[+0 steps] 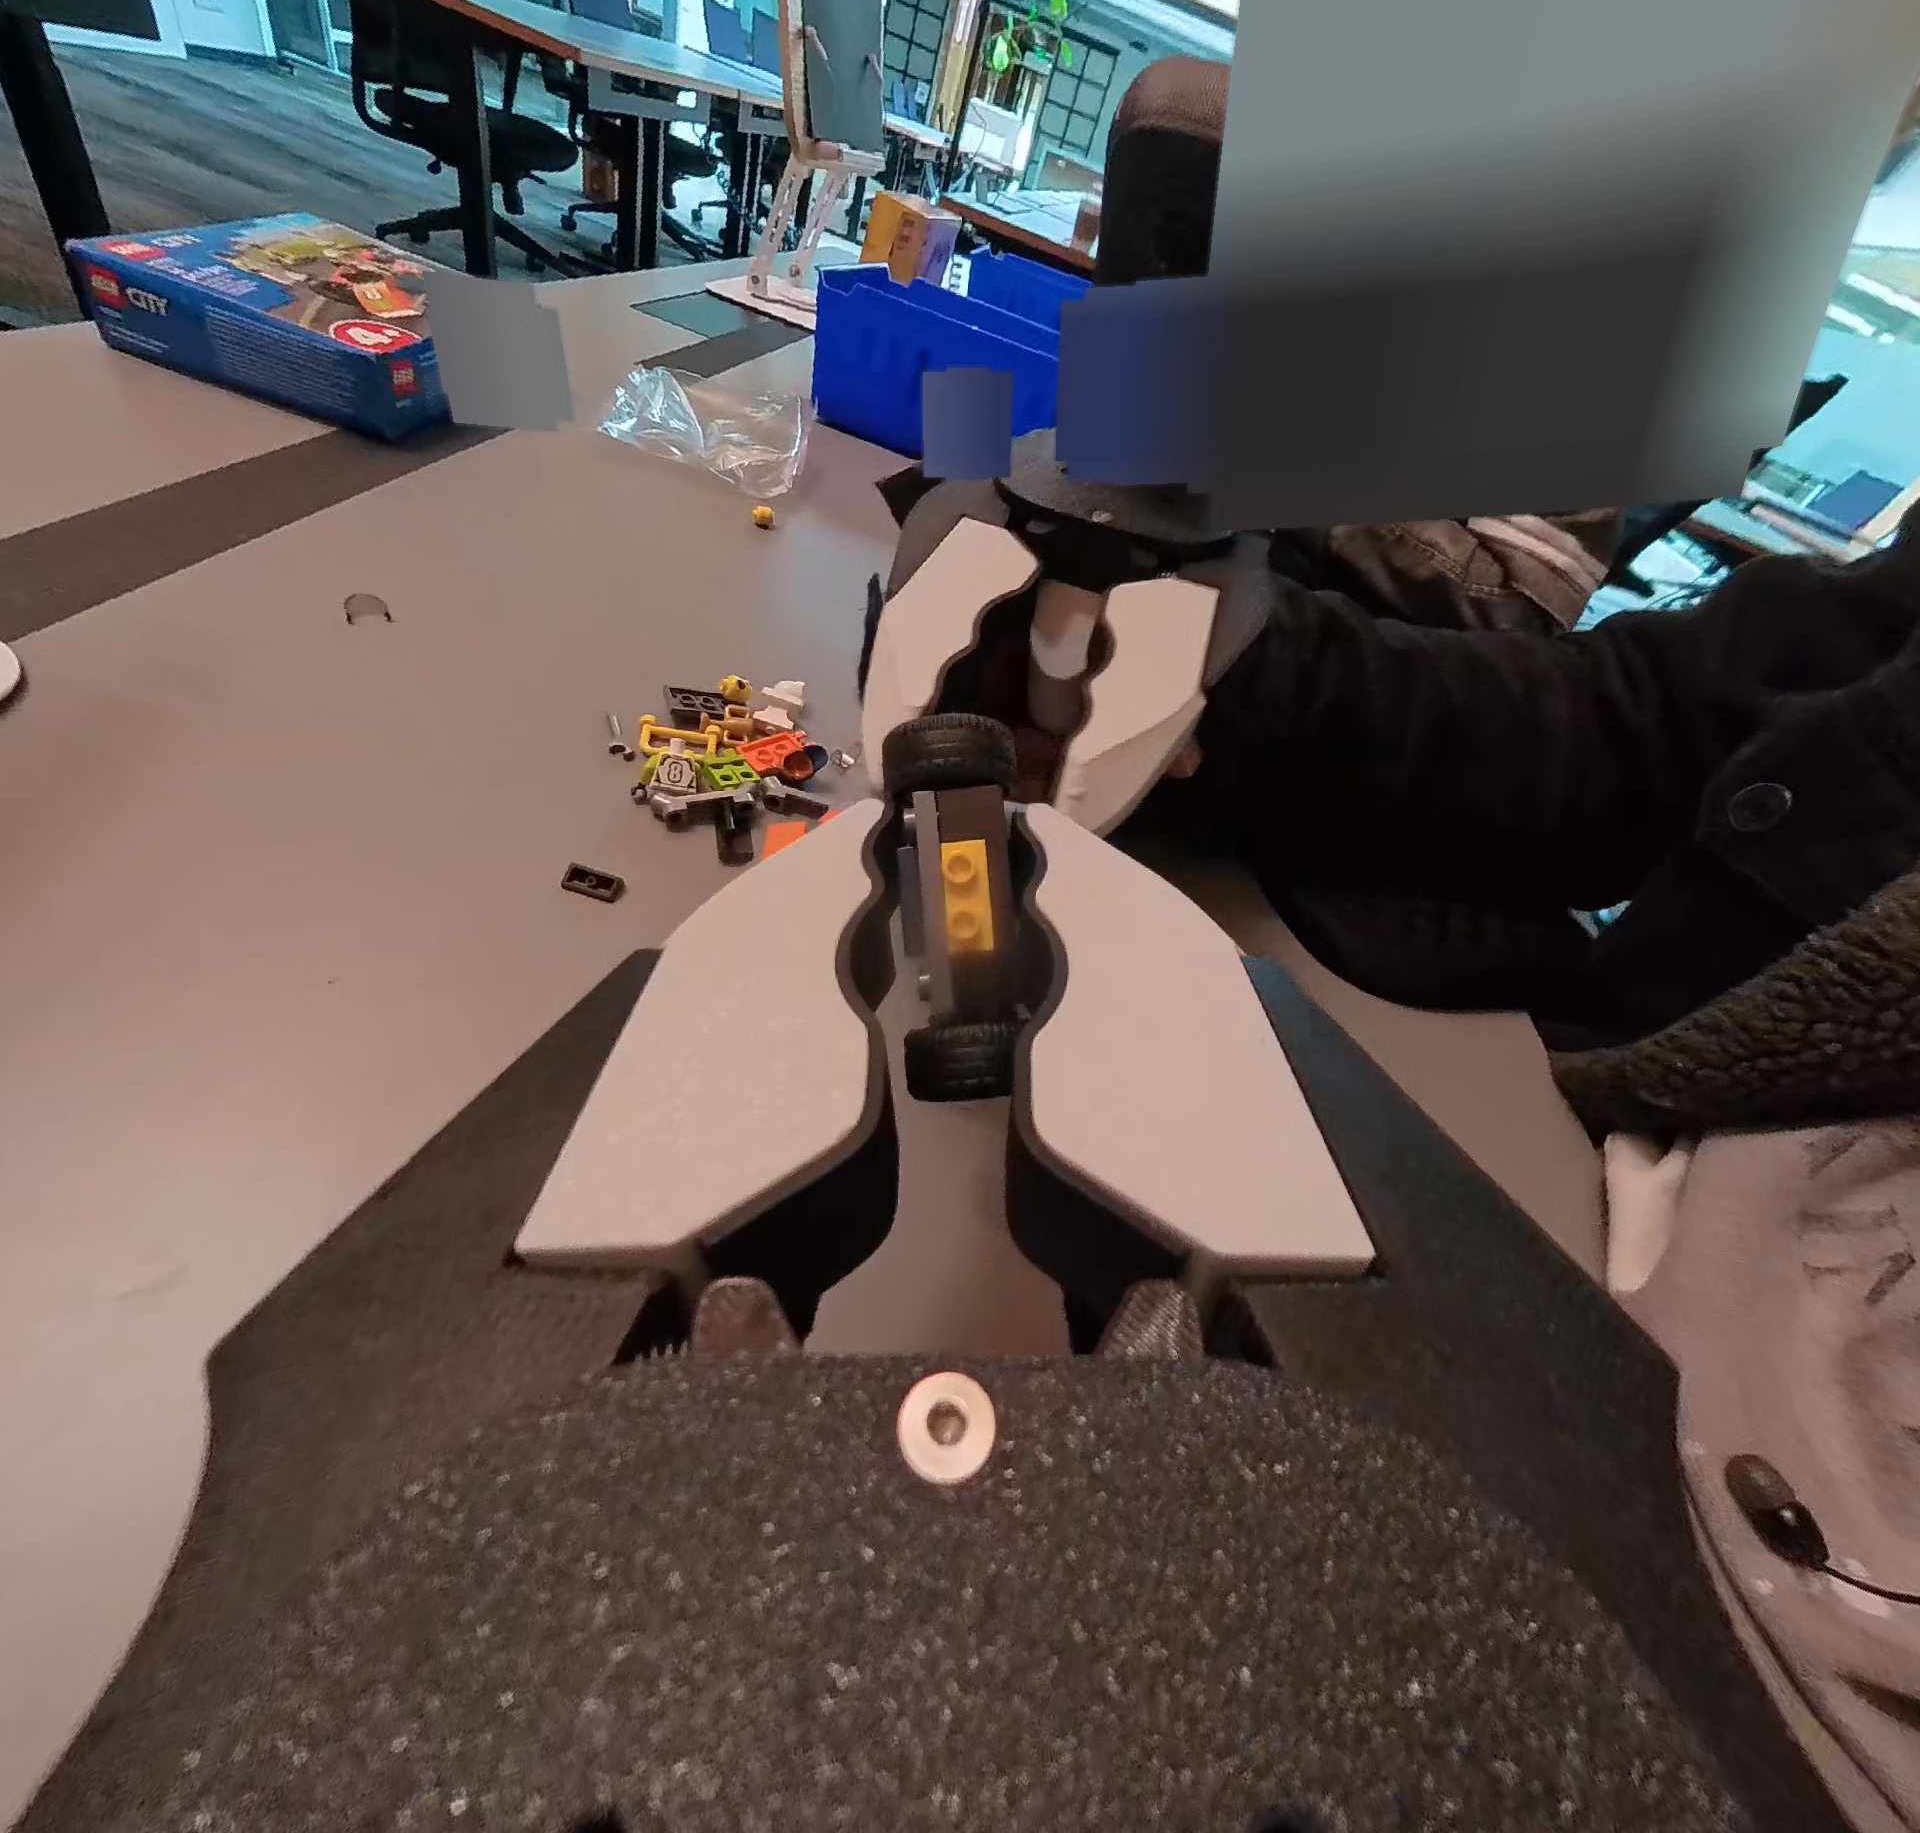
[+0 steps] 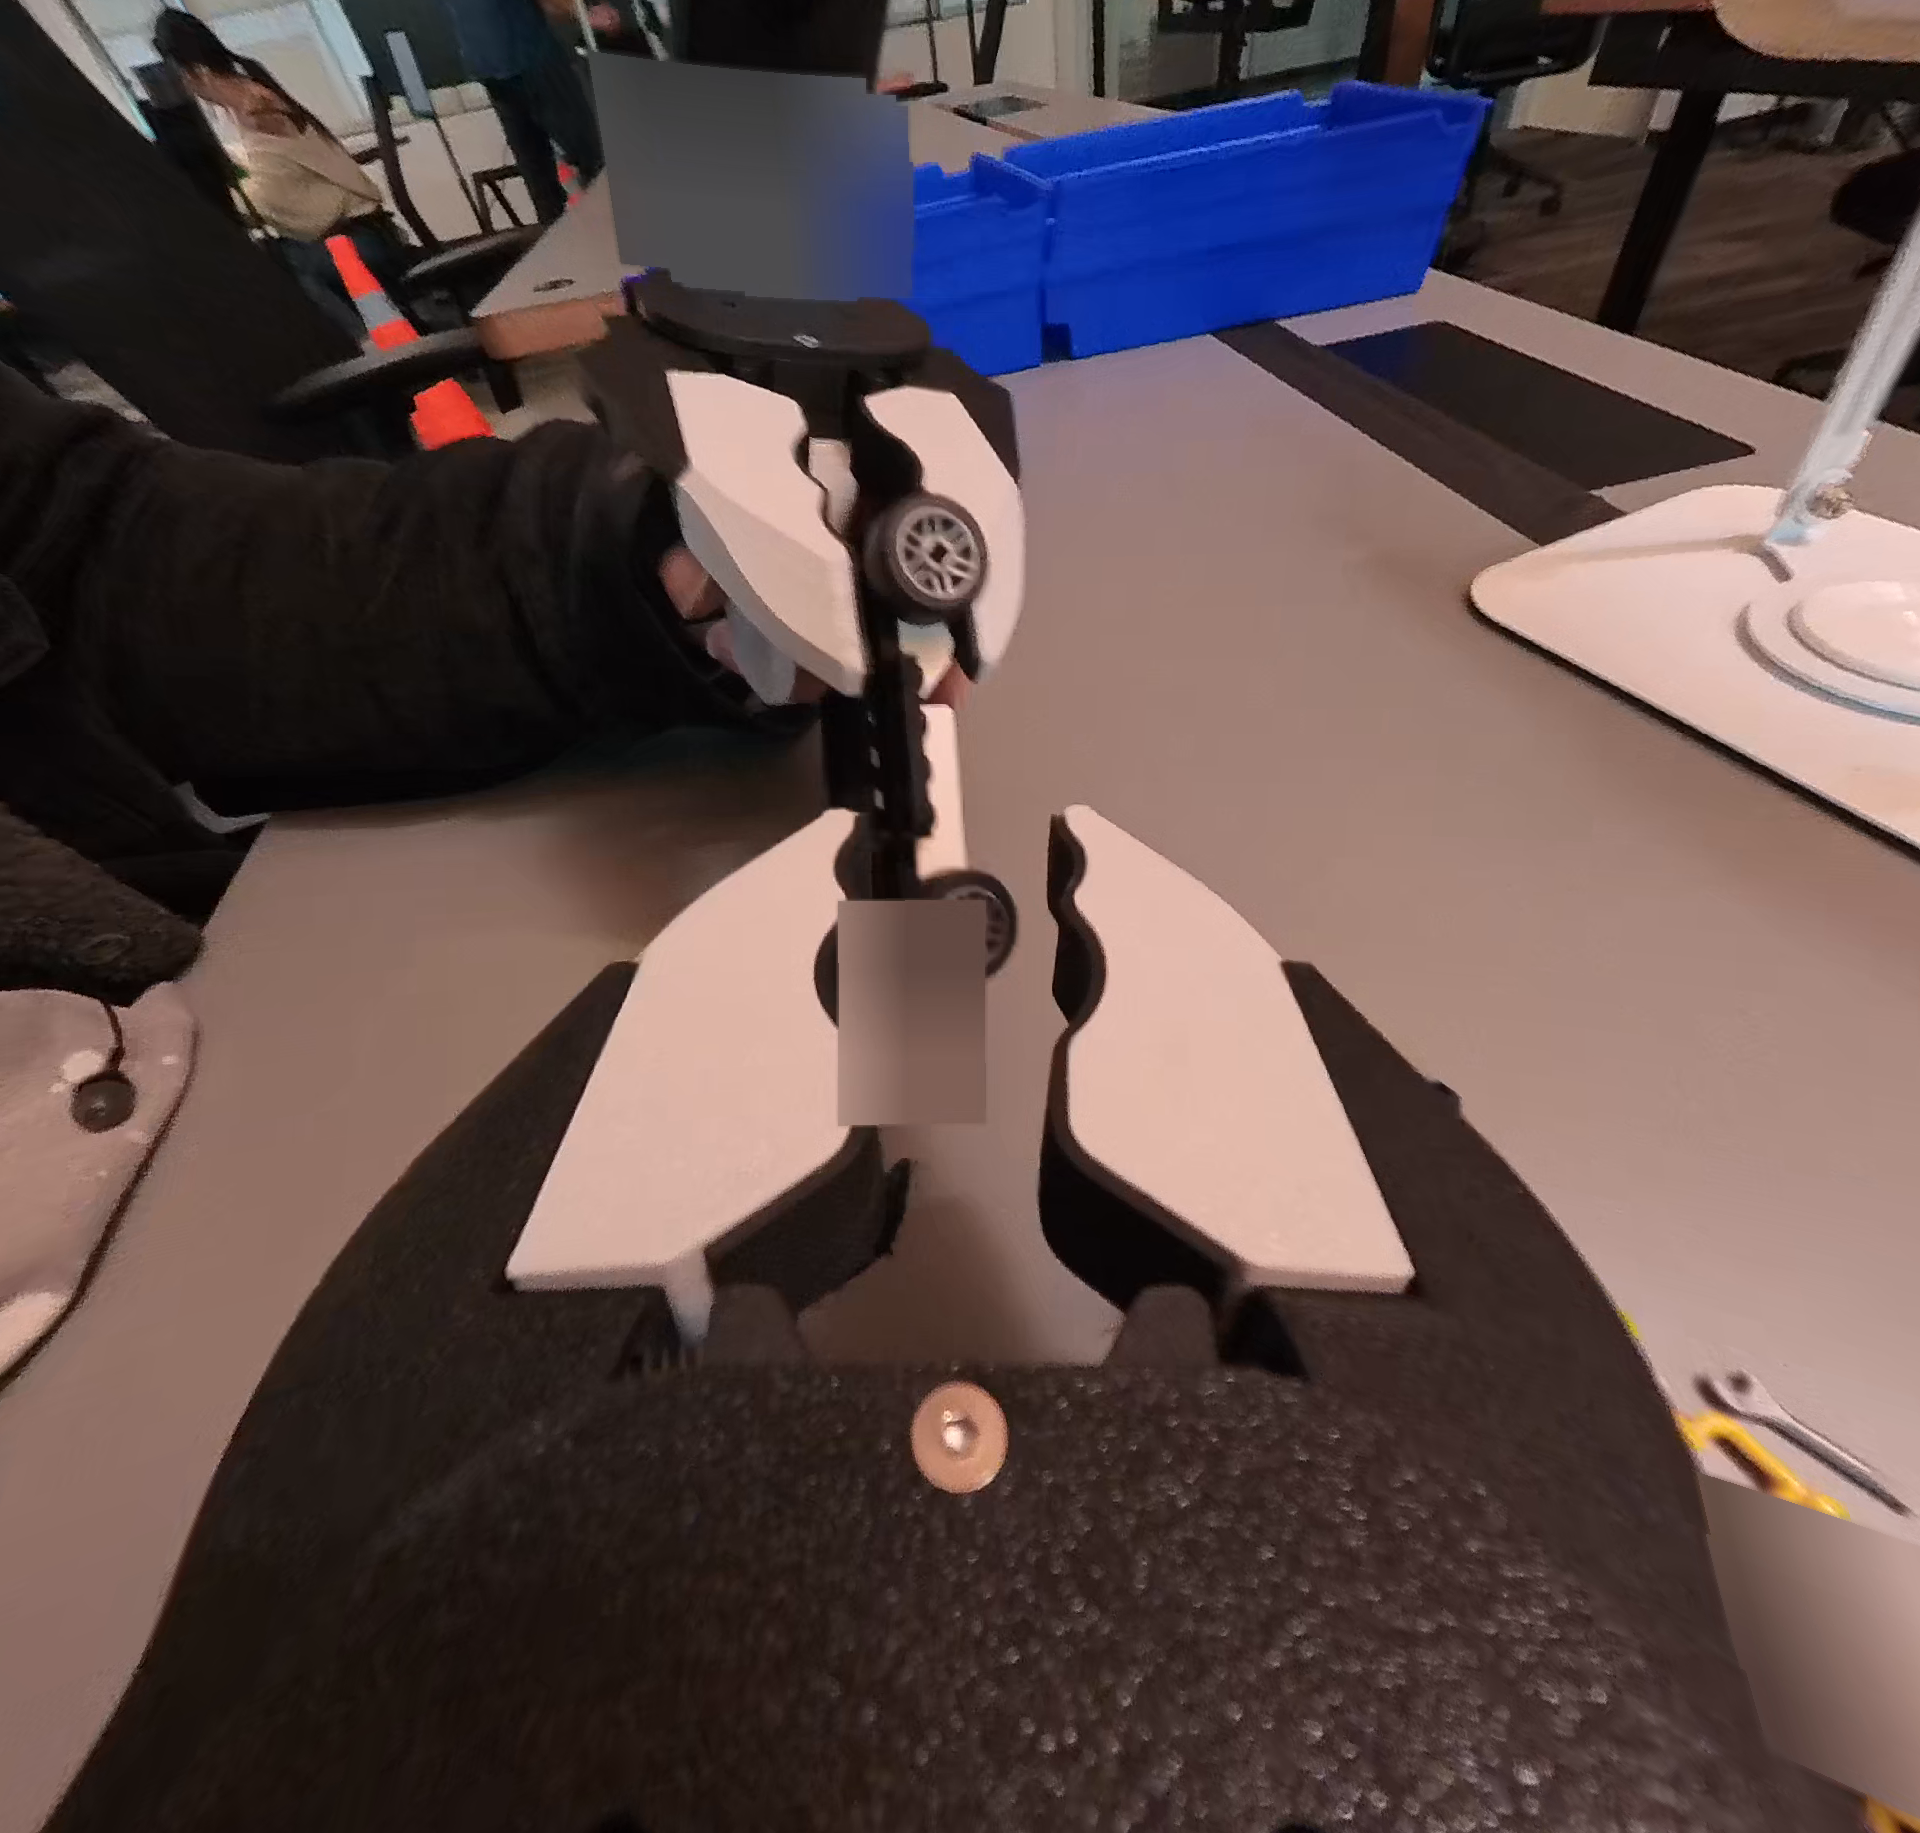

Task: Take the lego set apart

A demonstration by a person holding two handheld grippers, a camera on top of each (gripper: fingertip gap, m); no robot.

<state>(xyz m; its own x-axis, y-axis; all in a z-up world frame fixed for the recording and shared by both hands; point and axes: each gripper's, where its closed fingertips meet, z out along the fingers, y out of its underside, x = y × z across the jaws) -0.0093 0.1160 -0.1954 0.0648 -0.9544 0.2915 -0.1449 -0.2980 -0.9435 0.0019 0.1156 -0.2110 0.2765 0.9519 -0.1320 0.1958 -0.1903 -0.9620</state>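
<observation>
Toy car chassis held above a grey table.

Left wrist view: the left gripper [image 1: 951,910] pinches the wheeled chassis [image 1: 958,900] narrowly, loose bricks [image 1: 727,755] lying beyond. Right wrist view: the right gripper [image 2: 1003,848] stands partly open around the chassis's [image 2: 899,744] near wheel [image 2: 987,910]; contact unclear.

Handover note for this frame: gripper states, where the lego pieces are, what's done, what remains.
Left gripper: shut on the wheeled chassis, held above the table.
Right gripper: open, its fingers either side of the chassis's other end by a wheel, not clamped.
Done: many parts removed, lying in a loose pile; a stray dark plate sits nearer.
Left: close the right gripper, pull off the wheels and the yellow brick, then split the frame.
</observation>
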